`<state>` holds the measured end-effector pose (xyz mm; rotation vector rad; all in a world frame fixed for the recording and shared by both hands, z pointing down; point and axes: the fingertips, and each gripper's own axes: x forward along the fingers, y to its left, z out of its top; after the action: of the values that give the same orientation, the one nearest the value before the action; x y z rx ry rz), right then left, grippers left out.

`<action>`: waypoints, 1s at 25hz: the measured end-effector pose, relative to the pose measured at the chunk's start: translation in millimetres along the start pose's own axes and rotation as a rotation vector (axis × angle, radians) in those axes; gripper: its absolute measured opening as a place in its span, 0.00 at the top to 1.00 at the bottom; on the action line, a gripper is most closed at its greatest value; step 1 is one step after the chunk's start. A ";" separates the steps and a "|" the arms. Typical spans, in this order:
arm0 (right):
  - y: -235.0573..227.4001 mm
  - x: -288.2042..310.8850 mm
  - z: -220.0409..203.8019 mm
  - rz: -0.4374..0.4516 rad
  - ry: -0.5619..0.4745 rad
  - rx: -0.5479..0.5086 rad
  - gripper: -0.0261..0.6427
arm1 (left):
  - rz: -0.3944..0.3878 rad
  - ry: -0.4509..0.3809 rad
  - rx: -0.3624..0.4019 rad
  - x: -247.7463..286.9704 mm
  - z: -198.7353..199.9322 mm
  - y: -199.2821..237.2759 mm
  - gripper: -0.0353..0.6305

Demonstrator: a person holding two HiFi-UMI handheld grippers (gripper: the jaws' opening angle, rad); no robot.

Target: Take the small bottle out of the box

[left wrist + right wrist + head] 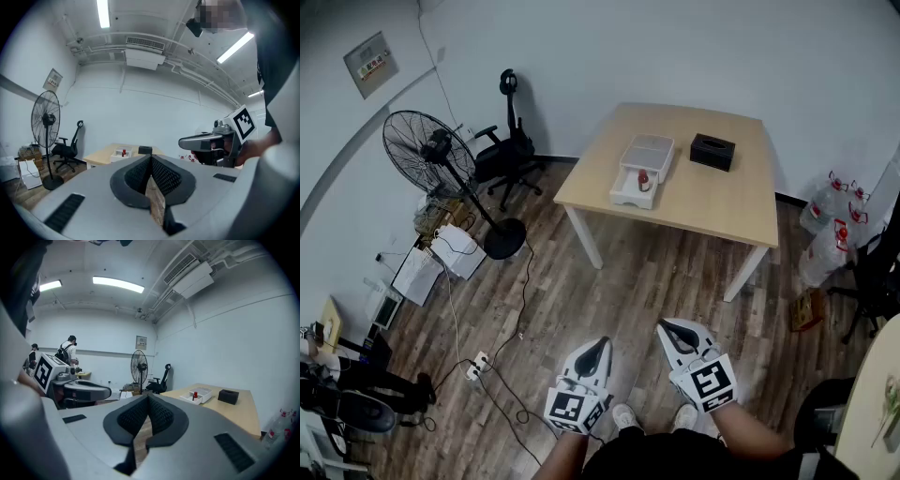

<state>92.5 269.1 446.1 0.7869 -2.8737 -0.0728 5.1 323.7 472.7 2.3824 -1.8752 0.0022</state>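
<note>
Two items stand at far left by the wall: a standing fan and a black office chair. The left gripper is held low over the wooden floor, jaws closed together with nothing between them. The right gripper is just beside it, jaws likewise pressed together and empty. Both are well short of the table. On that table lies a white box, open at its near end. The small bottle, showing red, stands upright in the open part. A black box sits near it to the right, not touching. Clear water jugs stand on the floor at far right.
</note>
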 end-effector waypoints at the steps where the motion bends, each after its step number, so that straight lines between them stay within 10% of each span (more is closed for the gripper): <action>1: 1.6 -1.4 3.0 -0.001 0.001 -0.003 0.94 | 0.002 0.001 -0.001 -2.4 0.2 -1.4 0.93; 25: 38.9 45.3 6.4 -0.148 -0.053 -0.011 0.94 | -0.107 0.017 0.038 -35.4 -7.7 60.1 0.93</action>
<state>33.5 279.5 449.6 1.0097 -2.8567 -0.1292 -61.0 344.8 483.1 2.4964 -1.7532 0.0497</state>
